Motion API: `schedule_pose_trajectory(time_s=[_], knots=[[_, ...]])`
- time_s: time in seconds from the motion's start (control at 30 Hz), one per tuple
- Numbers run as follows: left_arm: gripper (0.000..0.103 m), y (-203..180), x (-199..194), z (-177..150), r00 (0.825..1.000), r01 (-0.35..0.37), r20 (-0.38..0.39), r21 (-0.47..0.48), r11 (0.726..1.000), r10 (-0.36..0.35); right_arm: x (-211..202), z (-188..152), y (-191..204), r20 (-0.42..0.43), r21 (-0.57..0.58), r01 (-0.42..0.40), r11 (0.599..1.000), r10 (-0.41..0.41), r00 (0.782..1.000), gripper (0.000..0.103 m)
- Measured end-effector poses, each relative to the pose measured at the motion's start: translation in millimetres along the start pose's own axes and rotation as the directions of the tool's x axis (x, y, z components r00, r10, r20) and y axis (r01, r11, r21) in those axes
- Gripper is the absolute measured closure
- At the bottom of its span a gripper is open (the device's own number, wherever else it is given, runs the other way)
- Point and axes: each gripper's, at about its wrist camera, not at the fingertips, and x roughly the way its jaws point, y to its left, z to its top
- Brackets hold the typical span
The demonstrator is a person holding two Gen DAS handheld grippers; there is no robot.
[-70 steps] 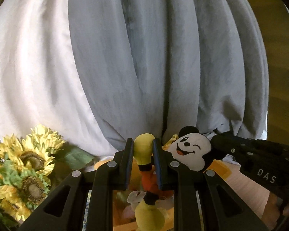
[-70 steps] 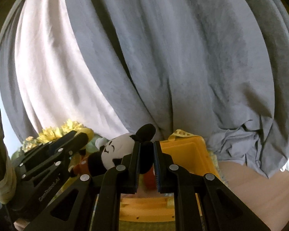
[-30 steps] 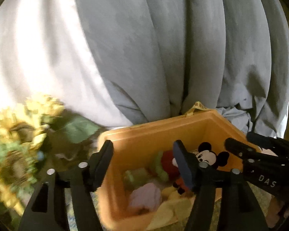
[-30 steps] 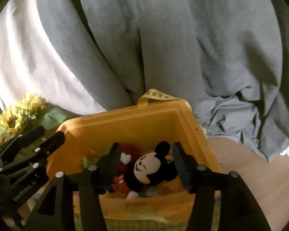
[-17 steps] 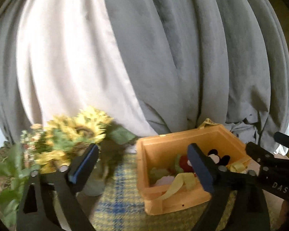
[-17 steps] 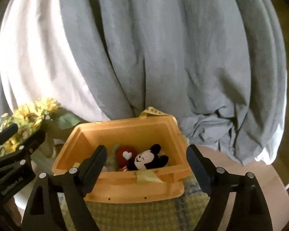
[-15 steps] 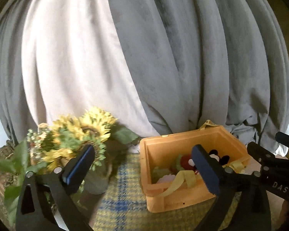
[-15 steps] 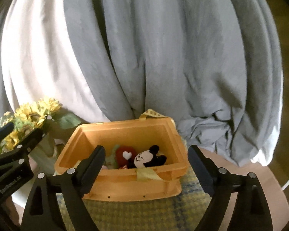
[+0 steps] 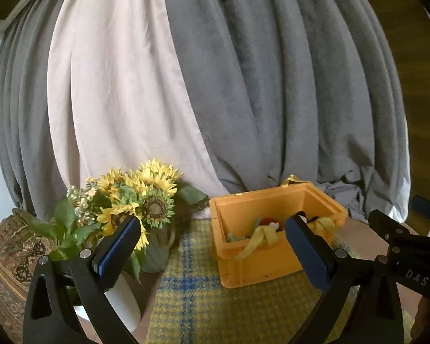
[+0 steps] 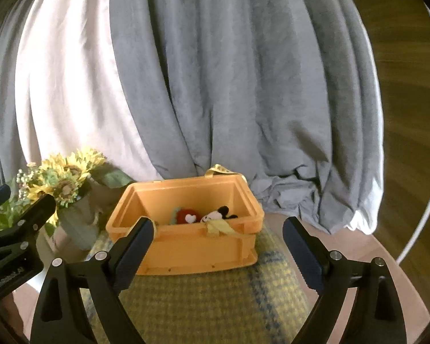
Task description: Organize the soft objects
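An orange plastic crate (image 9: 258,266) (image 10: 186,246) stands on a yellow plaid cloth. Inside lie a black-and-white mouse plush (image 10: 215,215) and a red plush with a white heart (image 10: 186,215), mostly hidden by the front wall. A yellow strap (image 10: 220,225) drapes over the rim. My left gripper (image 9: 212,220) is open wide, held back from the crate, with nothing between its fingers. My right gripper (image 10: 218,223) also hangs in front of the crate, its jaws still opening and holding nothing. Each gripper's black body shows at the edge of the other's view.
Sunflowers in a grey vase (image 9: 146,197) (image 10: 66,183) stand left of the crate, with a white pot (image 9: 123,301) nearer me. Grey and white curtains (image 9: 243,86) hang close behind. The plaid cloth (image 9: 200,301) covers a round wooden table (image 10: 372,258).
Both grippers let go of the mouse plush, which now lies in the crate. They spread their jaws wide and drew back and upward, so the crate looks smaller and farther.
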Motion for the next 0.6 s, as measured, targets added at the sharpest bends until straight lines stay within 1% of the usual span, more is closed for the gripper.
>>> schedule_pose_trajectory(time_s=[0.23,0.4,0.6], knots=[[0.000,-2.5,-45.1,-4.0,1.000,0.007,0.029,0.005,1.000,-0.007,-41.8,-8.4,-4.9,0.031,0.013,0.002,1.000,-0.002,1.000,0.010],[0.000,-8.2,-80.1,-9.8,0.999,-0.011,0.044,-0.007,1.000,0.012,-72.3,-13.3,-13.3,0.056,0.004,-0.012,1.000,0.011,0.998,0.010],[0.000,-21.4,-126.4,-23.1,0.998,-0.040,0.053,-0.025,0.999,0.041,-106.0,-24.6,-30.7,0.047,-0.007,-0.053,0.999,0.053,0.998,0.010]])
